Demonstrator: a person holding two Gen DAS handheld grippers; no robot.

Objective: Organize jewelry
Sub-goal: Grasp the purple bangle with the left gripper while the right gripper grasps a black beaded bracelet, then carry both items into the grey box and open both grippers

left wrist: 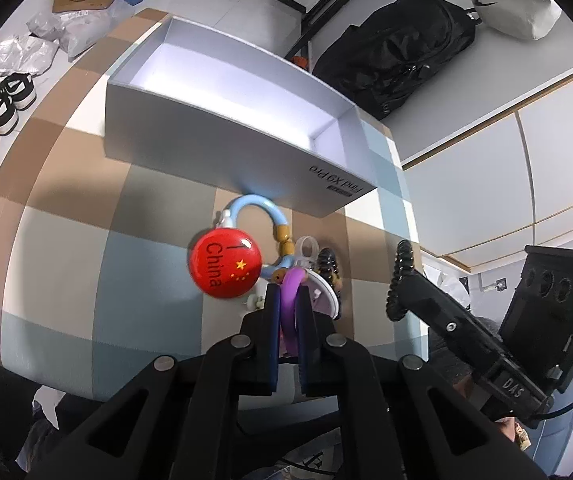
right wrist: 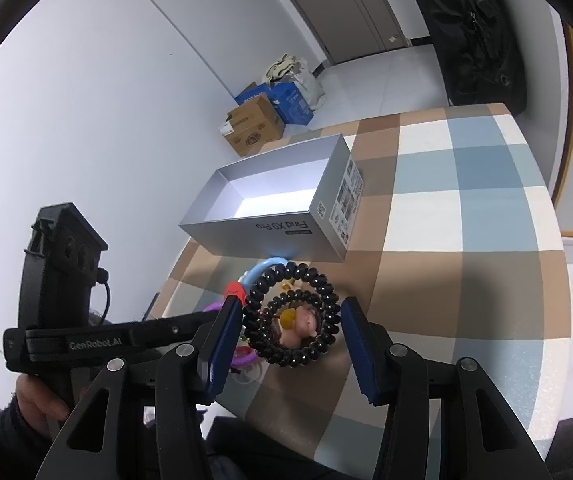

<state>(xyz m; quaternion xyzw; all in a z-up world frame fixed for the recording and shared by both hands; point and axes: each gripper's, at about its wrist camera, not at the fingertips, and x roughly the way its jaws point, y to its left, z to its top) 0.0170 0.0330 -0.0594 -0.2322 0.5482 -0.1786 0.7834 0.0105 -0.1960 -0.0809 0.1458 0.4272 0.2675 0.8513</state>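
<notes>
Your left gripper (left wrist: 288,300) fingers pinch the soft purple ring (left wrist: 291,282). Your right gripper (right wrist: 292,322) fingers sit wide around the light, springy black coil bracelet (right wrist: 291,314), near the silver box (right wrist: 246,236); squeeze its outer rim.

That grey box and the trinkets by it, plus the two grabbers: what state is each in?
Grey box: open, nothing visible inside.
Purple ring: clamped by the left gripper.
Black spiral hair tie: between the fingers of the open right gripper, seemingly ungripped.
Red China badge: lying face up.
Blue bracelet: lying against the box.
</notes>
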